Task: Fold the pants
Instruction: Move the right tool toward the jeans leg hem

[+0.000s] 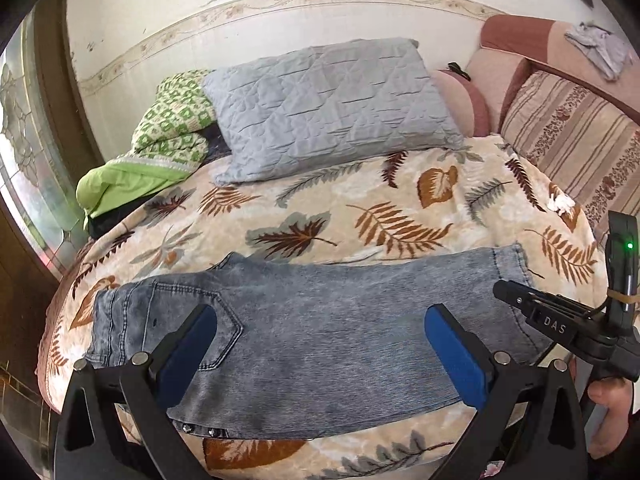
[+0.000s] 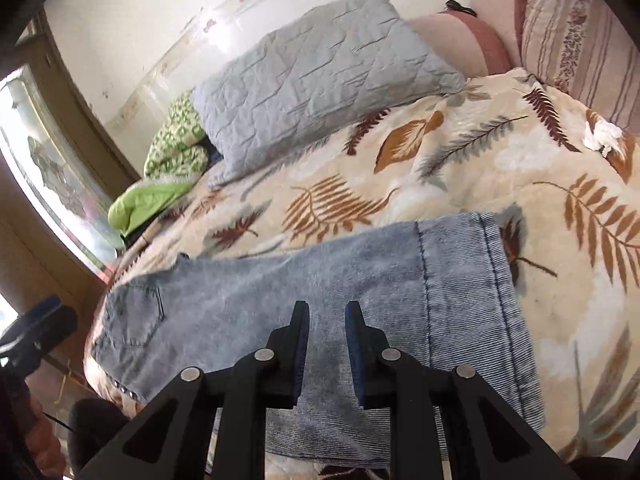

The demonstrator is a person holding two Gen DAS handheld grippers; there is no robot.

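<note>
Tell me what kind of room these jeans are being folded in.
Most likely a bedroom in a home: the jeans lie on a bed under a leaf-print blanket, with a grey quilted pillow by the wall and a padded headboard.

Grey pillow [image 1: 332, 108], green quilt [image 1: 172, 128], leaf-print blanket [image 1: 360, 216]

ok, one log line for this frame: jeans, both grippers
jeans: flat on leaf blanket, folded lengthwise | left gripper: open, above jeans, empty | right gripper: narrow gap, nothing held
</note>
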